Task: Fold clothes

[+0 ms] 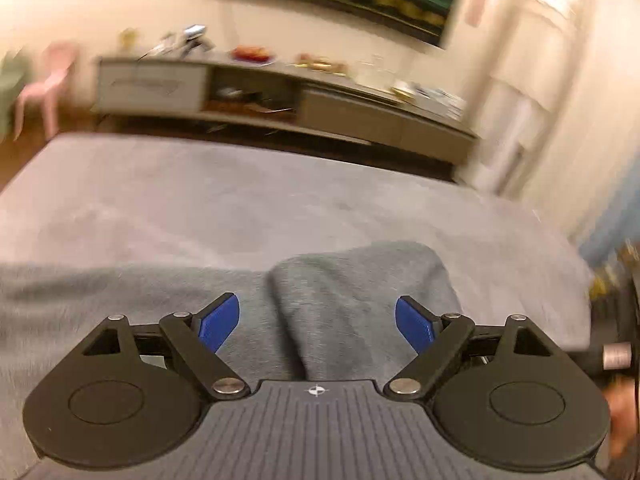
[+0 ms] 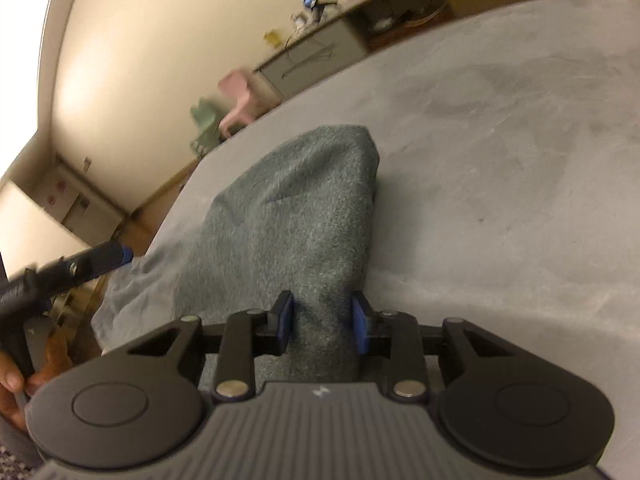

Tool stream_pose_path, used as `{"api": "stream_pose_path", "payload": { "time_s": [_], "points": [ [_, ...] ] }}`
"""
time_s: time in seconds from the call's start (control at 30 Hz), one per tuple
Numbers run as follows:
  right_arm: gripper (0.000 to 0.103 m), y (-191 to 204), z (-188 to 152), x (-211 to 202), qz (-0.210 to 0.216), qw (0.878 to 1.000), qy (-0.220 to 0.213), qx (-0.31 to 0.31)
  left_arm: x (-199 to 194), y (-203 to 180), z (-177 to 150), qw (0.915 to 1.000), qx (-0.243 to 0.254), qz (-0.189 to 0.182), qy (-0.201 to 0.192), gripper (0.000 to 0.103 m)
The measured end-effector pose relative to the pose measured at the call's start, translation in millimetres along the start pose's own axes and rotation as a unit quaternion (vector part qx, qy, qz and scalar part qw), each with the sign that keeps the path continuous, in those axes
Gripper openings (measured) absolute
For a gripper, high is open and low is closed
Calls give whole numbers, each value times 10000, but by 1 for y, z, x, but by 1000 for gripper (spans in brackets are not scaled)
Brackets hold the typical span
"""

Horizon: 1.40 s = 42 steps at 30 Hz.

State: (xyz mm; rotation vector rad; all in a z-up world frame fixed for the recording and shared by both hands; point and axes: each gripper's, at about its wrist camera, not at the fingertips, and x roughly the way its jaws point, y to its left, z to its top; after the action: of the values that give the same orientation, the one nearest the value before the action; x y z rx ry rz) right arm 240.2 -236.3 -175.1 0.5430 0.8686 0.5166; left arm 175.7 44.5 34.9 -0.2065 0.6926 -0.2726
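Grey garment (image 2: pixel 296 216) pinched in right claw (image 2: pixel 322 322); left claw (image 1: pixel 318 322) wide, empty.

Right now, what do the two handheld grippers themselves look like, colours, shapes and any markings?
The left gripper and right gripper match: black linkage arms with silver pivot pins, two round black discs, a ribbed grey body bearing a small white emblem, and blue fingertip pads. Bare fingers show at the right view's edge; no cables visible.
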Motion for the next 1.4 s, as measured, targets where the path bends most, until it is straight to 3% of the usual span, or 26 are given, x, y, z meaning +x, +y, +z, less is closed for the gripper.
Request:
{"api": "stream_pose_path", "payload": {
  "time_s": [0.07, 0.17, 0.37, 0.4, 0.5, 0.53, 0.57, 0.63, 0.77, 0.87, 0.93, 1.0, 1.03, 1.13, 1.2, 1.3, 1.4],
  "points": [
    [16, 4, -4, -3, -58, 9999, -55, -67, 7, 3, 1, 9998, -207, 40, 21, 87],
    [15, 2, -2, -12, -234, 9995, -169, -145, 12, 3, -2, 9989, -434, -86, 141, 87],
    [17, -41, 6, -69, -1395, 9881, -603, -255, 25, -23, -23, 9975, -221, -463, 478, 87],
    [19, -49, 8, -79, -1587, 9846, -674, -273, 28, -30, -28, 9964, -204, -609, 553, 87],
    [43, -70, 12, -108, -2158, 9719, -887, -327, 43, -48, -37, 9930, -159, -936, 704, 87],
    [58, -72, 10, -117, -2304, 9671, -1004, -393, 48, -53, -40, 9917, -144, -1037, 749, 87],
    [61, -58, -1, -126, -2350, 9623, -1226, -607, 54, -59, -42, 9903, -135, -1121, 811, 87],
    [61, -20, -25, -138, -2387, 9509, -1502, -1274, 67, -72, -39, 9876, -178, -1252, 936, 87],
    [53, 15, -60, -122, -1990, 9470, -1111, -2263, 113, -118, -16, 9826, -211, -1482, 1099, 88],
    [40, 20, -74, -97, -1852, 9485, -651, -2487, 156, -160, -2, 9839, -9, -1349, 1172, 88],
    [40, 21, -79, -92, -1853, 9468, -488, -2587, 183, -186, 1, 9851, 283, -1092, 1295, 86],
    [39, 17, -83, -90, -1859, 9465, -338, -2616, 210, -202, 4, 9860, 419, -863, 1364, 80],
    [37, 14, -84, -90, -1865, 9461, -282, -2632, 219, -209, 6, 9860, 466, -838, 1363, 72],
    [37, 10, -94, -99, -1888, 9412, -281, -2787, 231, -222, 16, 9849, 517, -1102, 1231, 59],
    [37, 13, -98, -100, -1914, 9362, -261, -2938, 239, -225, 21, 9851, 476, -1279, 1046, 58],
    [38, 16, -100, -100, -1932, 9322, -220, -3052, 254, -215, 16, 9873, 388, -989, 1183, 58],
    [38, 16, -96, -102, -1900, 9361, -190, -2954, 236, -204, 17, 9884, 189, -1012, 1113, 60]
  ]
}}
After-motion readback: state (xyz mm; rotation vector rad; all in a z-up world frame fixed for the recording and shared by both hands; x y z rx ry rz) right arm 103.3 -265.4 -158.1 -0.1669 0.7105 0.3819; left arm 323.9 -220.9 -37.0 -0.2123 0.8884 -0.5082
